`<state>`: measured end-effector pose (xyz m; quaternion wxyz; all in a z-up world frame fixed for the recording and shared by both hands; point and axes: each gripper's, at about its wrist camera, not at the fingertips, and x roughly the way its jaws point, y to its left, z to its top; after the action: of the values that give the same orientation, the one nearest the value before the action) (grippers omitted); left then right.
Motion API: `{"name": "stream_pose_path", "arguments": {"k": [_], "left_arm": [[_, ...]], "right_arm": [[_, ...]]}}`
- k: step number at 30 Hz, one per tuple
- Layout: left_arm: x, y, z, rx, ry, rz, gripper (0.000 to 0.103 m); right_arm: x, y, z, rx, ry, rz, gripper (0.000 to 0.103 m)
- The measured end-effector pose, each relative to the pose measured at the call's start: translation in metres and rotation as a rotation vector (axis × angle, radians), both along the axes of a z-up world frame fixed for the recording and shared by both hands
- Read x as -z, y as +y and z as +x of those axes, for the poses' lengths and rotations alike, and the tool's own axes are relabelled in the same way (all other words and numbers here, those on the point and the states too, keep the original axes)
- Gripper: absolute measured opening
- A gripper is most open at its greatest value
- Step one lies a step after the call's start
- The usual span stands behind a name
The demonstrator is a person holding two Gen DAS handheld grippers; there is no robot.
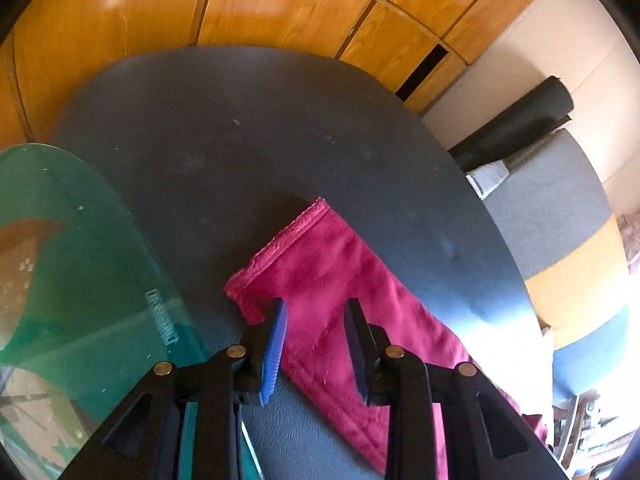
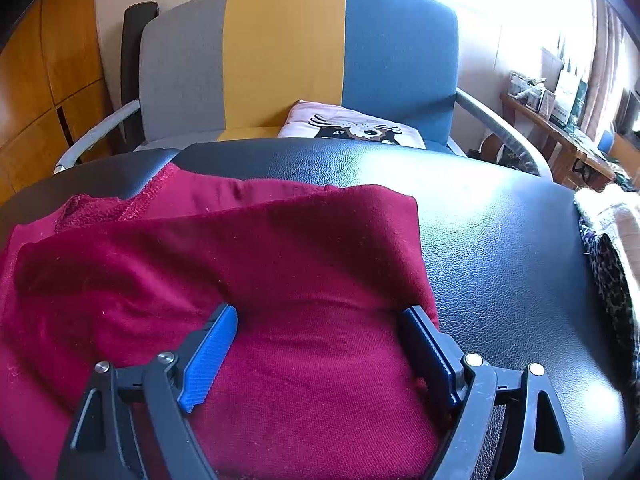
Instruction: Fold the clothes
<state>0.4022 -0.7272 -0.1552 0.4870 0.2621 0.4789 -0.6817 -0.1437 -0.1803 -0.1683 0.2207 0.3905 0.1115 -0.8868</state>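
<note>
At the far left of your left wrist view, a green glass pane (image 1: 72, 264) overlapped the edge of the dark table (image 1: 240, 140). Just right of it, your left gripper (image 1: 316, 320) hung over the hemmed end of the crimson garment (image 1: 340, 264), which lay flat on the table. Its jaws stood a narrow way apart, one blue pad (image 1: 276, 344) on each side of the cloth's end, pinching nothing. Wooden cabinet doors (image 1: 260, 8) ran behind the table.

In your right wrist view, the crimson garment (image 2: 240, 248) lay folded over itself on the left and middle of the table (image 2: 500, 240). Your right gripper (image 2: 320, 320) stood spread wide above the folded body; I cannot tell whether the fingertips touched the cloth. Beyond the table stood a grey, yellow and blue chair (image 2: 288, 48) with a printed cushion (image 2: 352, 128) on its seat. At the far right edge lay a leopard-print cloth (image 2: 608, 272).
</note>
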Motion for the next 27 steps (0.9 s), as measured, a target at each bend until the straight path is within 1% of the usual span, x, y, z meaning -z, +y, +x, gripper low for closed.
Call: {"name": "stream_pose_path", "arguments": {"k": [4, 6, 7, 8, 9, 10, 11, 12, 13, 14, 17, 20, 21, 24, 27], "left_arm": [[0.007, -0.005, -0.010, -0.016, -0.029, -0.003, 0.029], [0.005, -0.003, -0.010, -0.048, -0.033, -0.013, 0.029], [0.000, -0.001, -0.007, -0.078, -0.035, -0.029, 0.026], [-0.006, 0.003, -0.003, -0.109, -0.021, -0.062, 0.027], [-0.013, 0.005, 0.000, -0.123, -0.010, -0.096, 0.029], [-0.017, 0.005, 0.000, -0.122, -0.020, -0.111, 0.031], [-0.018, 0.003, 0.001, -0.119, -0.028, -0.109, 0.032], [-0.017, 0.000, 0.002, -0.115, -0.035, -0.088, 0.032], [-0.016, -0.003, 0.004, -0.124, -0.045, -0.070, 0.038], [-0.014, -0.006, 0.007, -0.138, -0.054, -0.053, 0.041], [-0.003, -0.012, 0.004, -0.141, -0.059, 0.004, 0.043], [0.005, -0.017, -0.005, -0.107, -0.040, 0.033, 0.045], [0.009, -0.017, -0.009, -0.098, -0.048, 0.036, 0.045], [0.013, -0.017, -0.023, -0.080, -0.096, 0.008, 0.047], [0.013, -0.016, -0.028, -0.079, -0.136, 0.003, 0.047]], "right_arm": [[0.000, 0.000, -0.001, 0.002, -0.002, -0.002, 0.086], [0.000, 0.001, -0.001, 0.002, -0.003, -0.005, 0.086], [0.000, 0.001, -0.001, 0.002, -0.004, -0.005, 0.087], [0.000, 0.001, -0.001, 0.002, -0.004, -0.006, 0.087], [0.000, 0.001, -0.001, 0.002, -0.005, -0.007, 0.087], [0.000, 0.001, -0.001, 0.002, -0.005, -0.008, 0.087], [0.000, 0.001, -0.001, 0.002, -0.005, -0.009, 0.087], [0.000, 0.002, -0.001, 0.002, -0.005, -0.010, 0.087], [0.001, 0.002, -0.001, 0.003, -0.006, -0.011, 0.087], [0.001, 0.002, -0.001, 0.002, -0.006, -0.012, 0.087], [0.001, 0.001, 0.000, 0.003, -0.006, -0.013, 0.087], [0.001, 0.001, 0.000, 0.003, -0.006, -0.015, 0.087], [0.000, 0.001, 0.000, 0.003, -0.007, -0.015, 0.087], [0.000, 0.001, 0.000, 0.002, -0.007, -0.017, 0.087], [0.000, 0.001, 0.000, 0.002, -0.006, -0.017, 0.087]]}}
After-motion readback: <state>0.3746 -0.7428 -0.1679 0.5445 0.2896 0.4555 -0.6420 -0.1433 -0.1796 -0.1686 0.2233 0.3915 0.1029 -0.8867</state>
